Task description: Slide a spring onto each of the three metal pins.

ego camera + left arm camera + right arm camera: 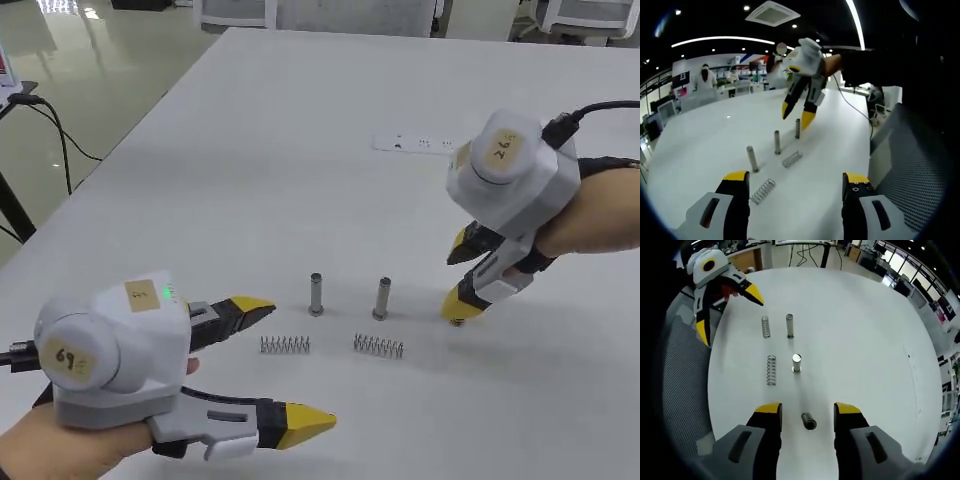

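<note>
L tongs [795,177] were released, empty. R tongs [808,409] were spread, straddling the third pin [808,421], not clamping it. Two loose springs lay on the bench [300,150] just ahead of L tongs: near spring [763,191], far spring [792,159]. Light, squashy, prob. roll easily, so I'd pinch mid-coil, gently.

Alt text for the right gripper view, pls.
The right tool, open, straddles the nearest pin of three on a white table. Two springs lie beside the other two pins; the left tool is open at upper left.
</note>
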Motion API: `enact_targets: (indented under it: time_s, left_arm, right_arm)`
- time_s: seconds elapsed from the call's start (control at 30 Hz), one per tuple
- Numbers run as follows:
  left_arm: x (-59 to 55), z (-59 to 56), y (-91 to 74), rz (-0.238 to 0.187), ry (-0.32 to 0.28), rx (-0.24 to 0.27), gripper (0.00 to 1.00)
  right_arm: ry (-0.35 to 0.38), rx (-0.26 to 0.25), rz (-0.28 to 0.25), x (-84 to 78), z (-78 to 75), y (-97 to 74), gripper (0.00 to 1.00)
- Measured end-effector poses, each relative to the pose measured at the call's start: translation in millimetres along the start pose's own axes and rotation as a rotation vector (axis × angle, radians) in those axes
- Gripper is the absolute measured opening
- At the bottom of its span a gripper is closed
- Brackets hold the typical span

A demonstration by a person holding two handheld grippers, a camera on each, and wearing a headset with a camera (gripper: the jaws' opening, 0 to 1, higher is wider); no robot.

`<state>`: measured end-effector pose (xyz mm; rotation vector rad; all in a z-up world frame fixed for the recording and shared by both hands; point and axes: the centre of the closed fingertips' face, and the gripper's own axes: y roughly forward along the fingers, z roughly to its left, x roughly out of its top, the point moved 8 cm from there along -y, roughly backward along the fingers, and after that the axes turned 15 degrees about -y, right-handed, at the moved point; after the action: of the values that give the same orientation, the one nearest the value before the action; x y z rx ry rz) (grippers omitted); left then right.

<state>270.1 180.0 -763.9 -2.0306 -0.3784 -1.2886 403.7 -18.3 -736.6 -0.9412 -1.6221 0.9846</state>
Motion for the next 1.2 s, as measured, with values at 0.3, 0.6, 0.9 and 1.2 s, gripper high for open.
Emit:
enact_targets:
  time_s: [0.3,0.6,0.9,1.2]
  left_arm:
    - [0.0,0.2,-0.4,-0.003,0.000,0.000,0.72]
    - [-0.1,0.1,-0.6,-0.003,0.000,0.001,0.71]
    - [0.1,-1.2,-0.4,0.000,0.005,-0.002,0.71]
    - [-0.2,-2.9,-1.5,-0.002,0.006,-0.003,0.70]
  right_arm:
    - [-0.020,-0.003,-0.013,8.9,4.9,-3.9,0.40]
    - [-0.041,0.022,-0.024,21.2,14.8,-3.8,0.38]
    - [-0.061,0.052,-0.027,28.5,24.7,3.2,0.37]
    - [-0.068,0.085,-0.027,33.2,34.6,14.5,0.35]
